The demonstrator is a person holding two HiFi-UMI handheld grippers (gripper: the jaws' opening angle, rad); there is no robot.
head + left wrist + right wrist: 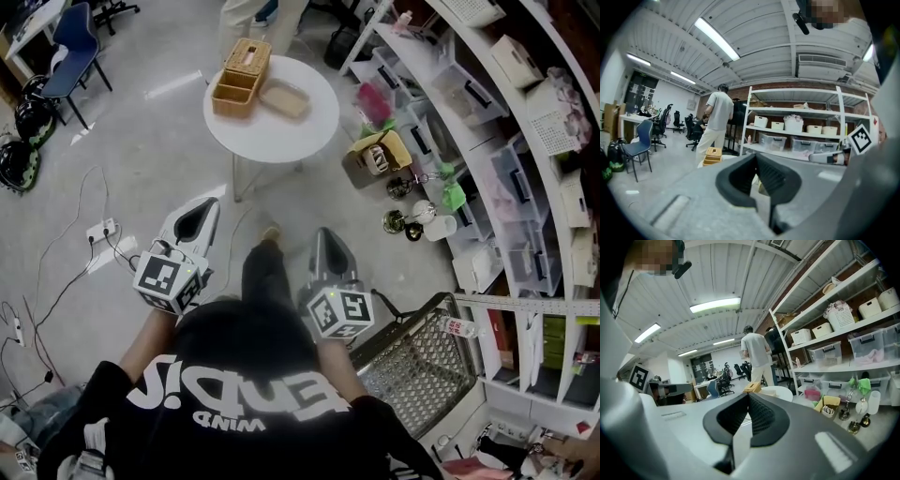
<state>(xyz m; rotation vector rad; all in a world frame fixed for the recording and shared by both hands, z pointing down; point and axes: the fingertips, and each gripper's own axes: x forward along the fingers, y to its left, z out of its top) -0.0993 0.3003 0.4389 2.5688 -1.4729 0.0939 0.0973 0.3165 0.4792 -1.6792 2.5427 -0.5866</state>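
Left hand-held gripper [200, 216] and right hand-held gripper [328, 248]: jaws together, both empty.
Work looks unstarted: the wicker basket [241, 77] sits untouched on the round worktop [305, 131], well ahead.

Left gripper [210, 201]: pale grey shell, black pads, cube patterned with black-and-white squares.
Right gripper [324, 234]: the same grey and black, with a black-and-white checkered cube.
Round table [274, 137]: plain white.
Wicker basket [242, 75]: tan weave.
Office chair [75, 52]: blue.
Wire cart [412, 366]: silvery mesh.
Shirt [244, 375]: black with white lettering.
Floor [159, 141]: mottled grey.
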